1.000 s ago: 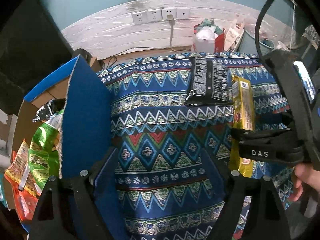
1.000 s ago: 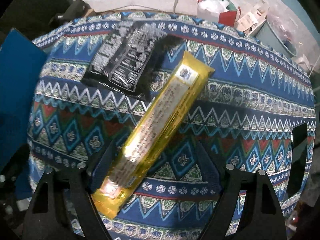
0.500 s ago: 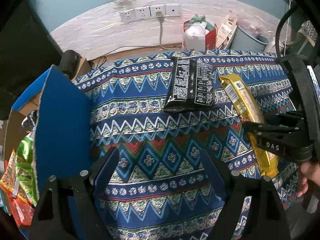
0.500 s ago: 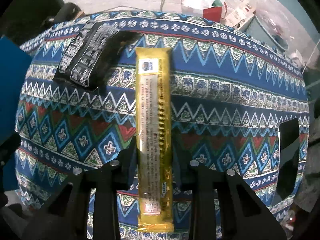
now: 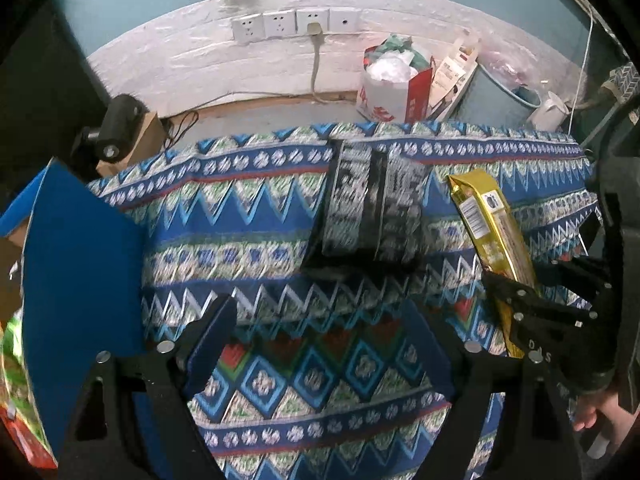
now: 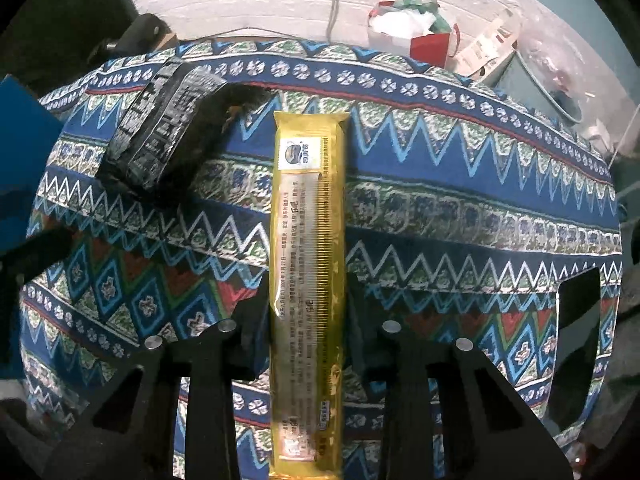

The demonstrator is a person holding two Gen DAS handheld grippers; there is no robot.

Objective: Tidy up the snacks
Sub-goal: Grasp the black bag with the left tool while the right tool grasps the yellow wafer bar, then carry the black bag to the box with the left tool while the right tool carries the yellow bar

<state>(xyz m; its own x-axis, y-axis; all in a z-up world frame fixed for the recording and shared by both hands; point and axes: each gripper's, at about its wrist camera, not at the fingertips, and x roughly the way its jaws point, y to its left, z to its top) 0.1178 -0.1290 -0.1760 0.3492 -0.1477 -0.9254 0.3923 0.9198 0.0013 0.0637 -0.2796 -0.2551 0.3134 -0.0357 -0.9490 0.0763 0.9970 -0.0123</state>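
1. Right gripper [image 6: 306, 316]: jaws clamped on the long gold foil snack packet [image 6: 307, 264], pads on its two long edges at about mid-length. The packet lies over the blue patterned woven tablecloth [image 6: 460, 216]; whether it has left the cloth cannot be told.
2. Left gripper [image 5: 320, 344]: jaws wide and opening, nothing between them; it hangs over bare cloth short of the black crinkled snack pouch with white print [image 5: 370, 208].
3. Risk, slip: the foil looks slick and the packet overhangs both ways, so a quick swing could let it pivot or slide out.
4. Risk, crushing: a hard squeeze across a narrow biscuit-type pack may break the contents.
5. Risk, collision: the two grippers work close together; the left could knock the right on its way to the pouch.
6. Surroundings: blue-lined cardboard box flap [image 5: 80, 264] at left, standing upright before the green and red snack bags [image 5: 16, 364] in the box; it partly bars the way in.
7. Beyond the table: white wall sockets [image 5: 294, 24], a stuffed red-and-white paper bag [image 5: 394, 92].
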